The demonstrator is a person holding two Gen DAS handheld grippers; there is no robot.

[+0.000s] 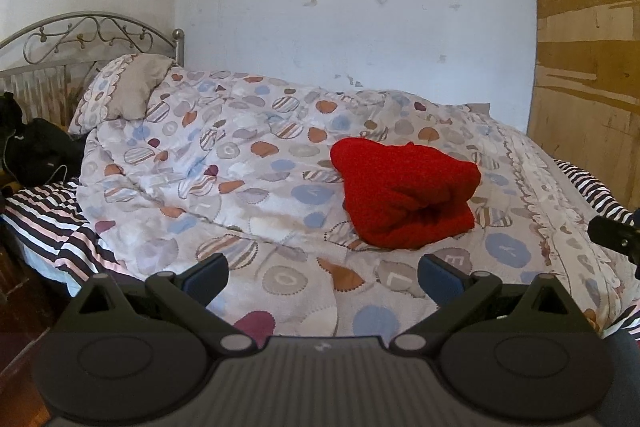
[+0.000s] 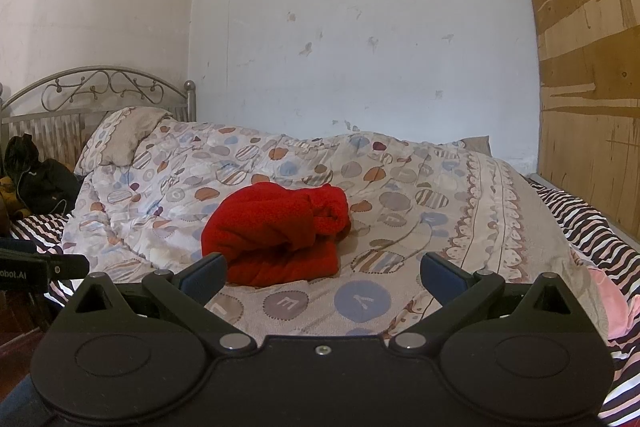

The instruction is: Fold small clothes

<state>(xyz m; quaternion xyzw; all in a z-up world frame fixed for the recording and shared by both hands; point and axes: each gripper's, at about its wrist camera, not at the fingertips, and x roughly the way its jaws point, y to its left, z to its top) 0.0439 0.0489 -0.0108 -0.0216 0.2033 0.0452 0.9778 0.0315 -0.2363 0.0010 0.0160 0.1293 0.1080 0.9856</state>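
The left gripper [image 1: 322,277] is hovering over the near edge of the bed, its jaws standing wide apart with nothing between them, and the right gripper [image 2: 322,277] is doing the same a little to the side, jaws likewise spread and gripping nothing. Under both, a patterned quilt [image 1: 248,187] with hearts, striped circles and lettered discs is covering most of the bed, rumpled into soft ridges. Just beyond the jaws, a red garment [image 1: 406,193] is lying on the quilt in a loose, bunched heap, partly doubled over on itself; in the right wrist view it [image 2: 276,233] is sitting ahead of the left finger, apart from both fingertips. A black-and-white striped sheet [image 1: 44,223] is showing at the quilt's edges on both sides. Farther back, a pillow [image 1: 124,91] is leaning against a metal scrollwork headboard [image 1: 88,31], with dark clothing [image 1: 36,151] piled beside it. Behind everything, a marked white wall [image 1: 352,7] is meeting a plywood panel [image 1: 588,47] on the right.
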